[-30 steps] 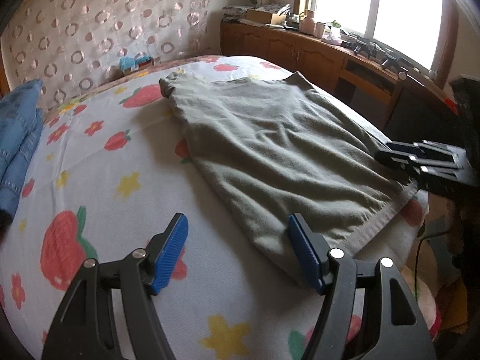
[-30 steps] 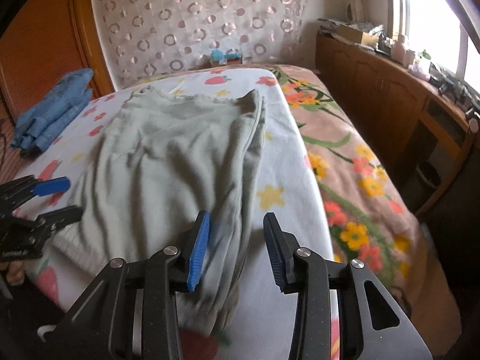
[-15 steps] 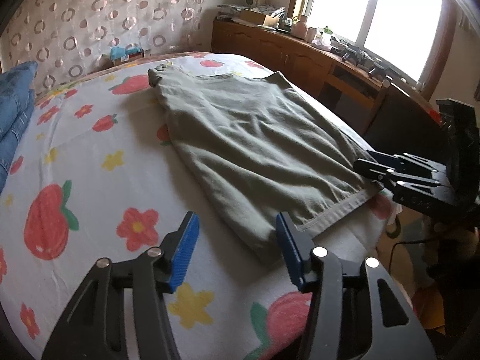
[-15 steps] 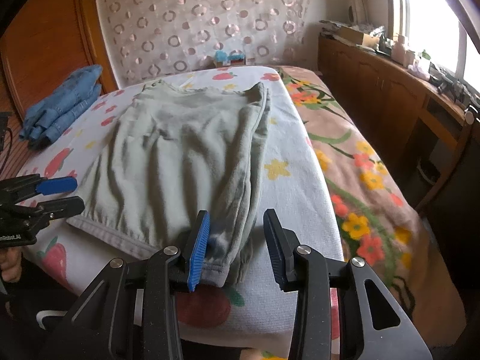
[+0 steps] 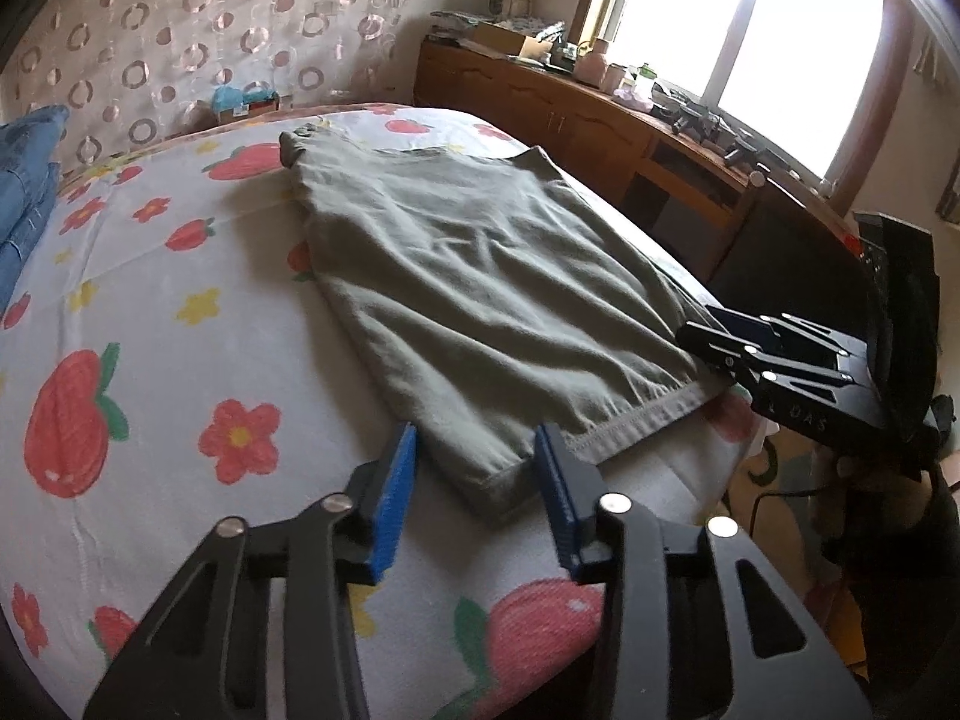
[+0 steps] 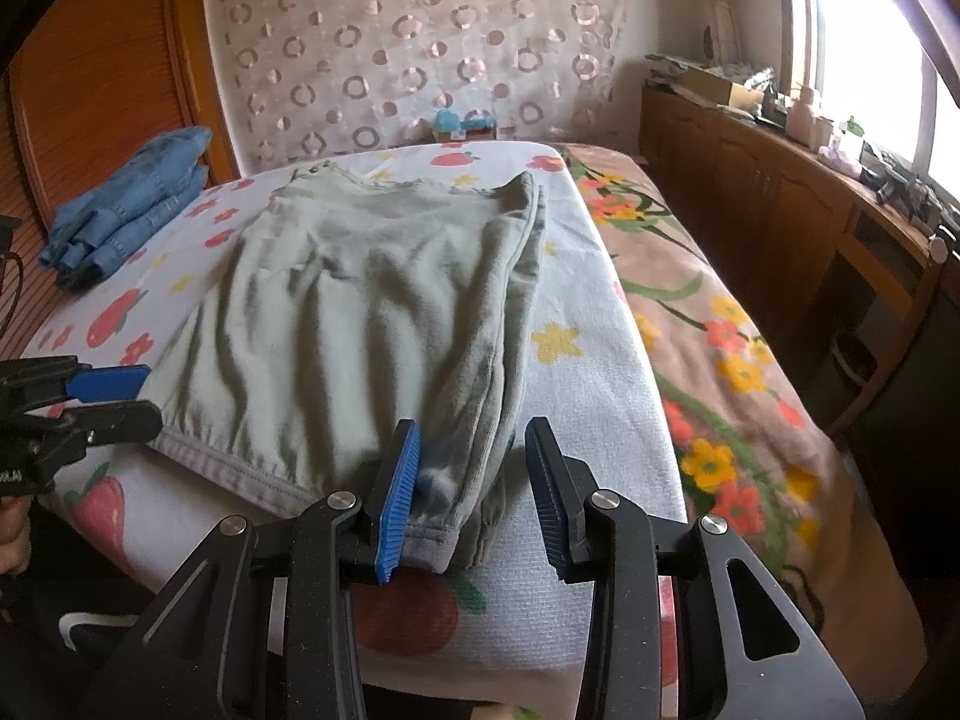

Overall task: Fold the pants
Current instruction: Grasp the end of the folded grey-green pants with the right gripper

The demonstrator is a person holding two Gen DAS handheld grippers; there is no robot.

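the left gripper (image 5: 474,480) has its jaws closing, one blue pad on each side of the near waistband corner of the pants (image 5: 480,294), not yet pinching it. the right gripper (image 6: 468,492) holds its jaws apart around the other waistband corner, left pad against the cloth, right pad clear. the grey-green pants lie flat on the bed (image 5: 150,312), long axis running from the waistband at the grippers toward the padded headboard (image 6: 420,48), leg cuffs pointing at it. folded jeans (image 6: 126,204) sit beside the pants, nearer the headboard.
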